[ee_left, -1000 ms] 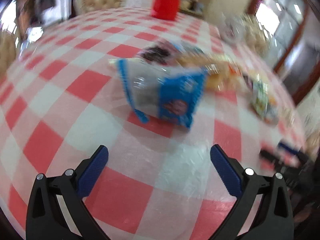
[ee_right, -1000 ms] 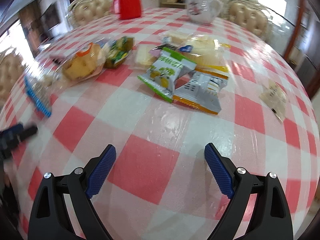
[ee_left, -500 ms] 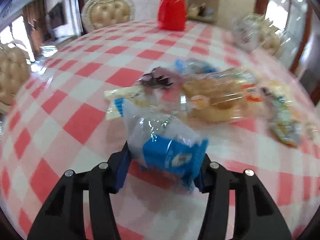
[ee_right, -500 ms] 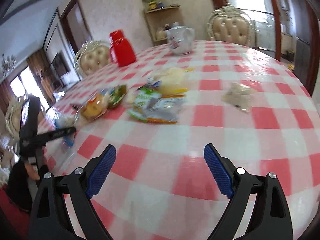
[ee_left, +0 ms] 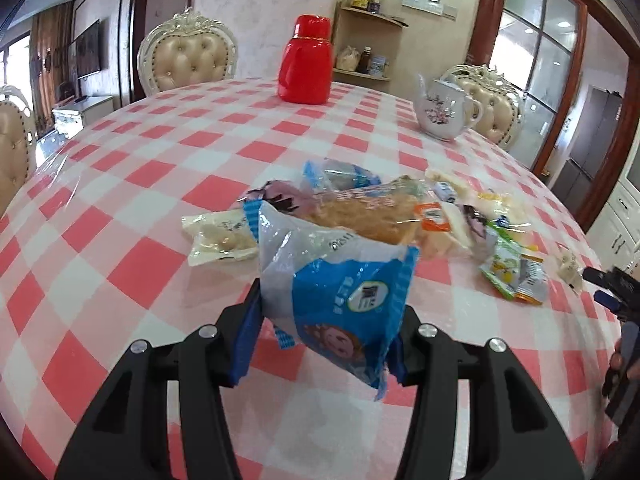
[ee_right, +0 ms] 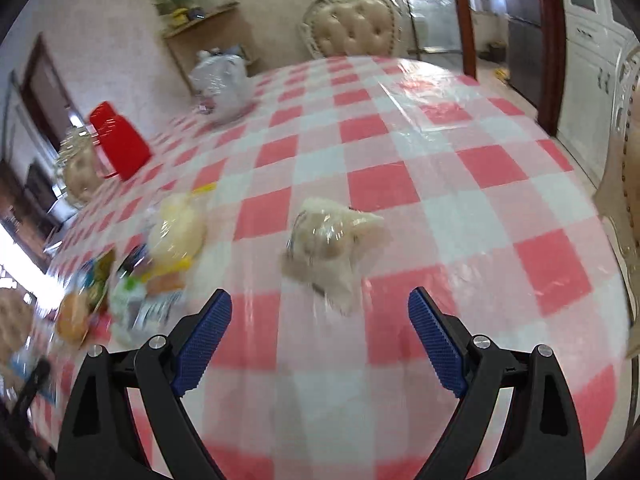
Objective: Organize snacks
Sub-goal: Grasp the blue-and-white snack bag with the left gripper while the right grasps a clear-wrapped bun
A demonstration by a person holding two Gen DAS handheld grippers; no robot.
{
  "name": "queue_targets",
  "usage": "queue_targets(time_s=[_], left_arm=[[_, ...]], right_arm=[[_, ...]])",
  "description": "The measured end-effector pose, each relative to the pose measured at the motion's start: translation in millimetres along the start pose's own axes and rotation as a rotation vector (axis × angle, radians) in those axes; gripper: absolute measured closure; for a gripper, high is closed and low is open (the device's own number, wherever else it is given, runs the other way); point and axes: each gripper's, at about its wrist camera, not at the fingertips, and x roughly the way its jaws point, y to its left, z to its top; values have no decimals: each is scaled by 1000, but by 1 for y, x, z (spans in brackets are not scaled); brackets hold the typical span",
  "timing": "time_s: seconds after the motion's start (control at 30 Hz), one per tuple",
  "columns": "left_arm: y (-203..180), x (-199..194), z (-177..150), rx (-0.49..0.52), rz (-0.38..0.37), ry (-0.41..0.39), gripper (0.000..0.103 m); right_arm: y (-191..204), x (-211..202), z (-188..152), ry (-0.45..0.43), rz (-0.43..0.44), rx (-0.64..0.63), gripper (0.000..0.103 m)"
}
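My left gripper (ee_left: 324, 340) is shut on a blue and clear snack packet (ee_left: 340, 296) and holds it lifted above the red-checked tablecloth (ee_left: 120, 240). Behind it lies a pile of snacks: a large bread packet (ee_left: 364, 216), a pale biscuit packet (ee_left: 218, 236), and green and orange sachets (ee_left: 514, 272). My right gripper (ee_right: 320, 340) is open and empty, pointing at a lone clear-wrapped beige snack (ee_right: 332, 248) just ahead of its fingertips. The snack pile (ee_right: 160, 264) shows blurred at that view's left.
A red jug (ee_left: 306, 66) and a white floral teapot (ee_left: 444, 110) stand at the table's far side. Padded chairs (ee_left: 188, 56) ring the table. The right gripper shows at the right edge of the left wrist view (ee_left: 612, 288).
My left gripper closed on the blue packet and lifted it off the table. My right gripper swung right, away from the pile, and now faces the lone beige snack.
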Motion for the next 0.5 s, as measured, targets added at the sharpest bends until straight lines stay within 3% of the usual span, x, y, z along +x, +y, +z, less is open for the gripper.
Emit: queue_targets(time_s=[0.2,0.27,0.37,0.5], left_arm=[[7,5,0,-15,-3,12,51],[7,4,0,-13,-14,4,51],[9,4,0,-20,-17,-1,51],[9,3,0,-22,-19,0,51]], right_arm=[[26,35,20,35,-136,6,18],[33,33,16,4,-203,-44,54],[33,12,0,-56,-78,-58,65],[55,-28,-33,-109,117,-152,66]])
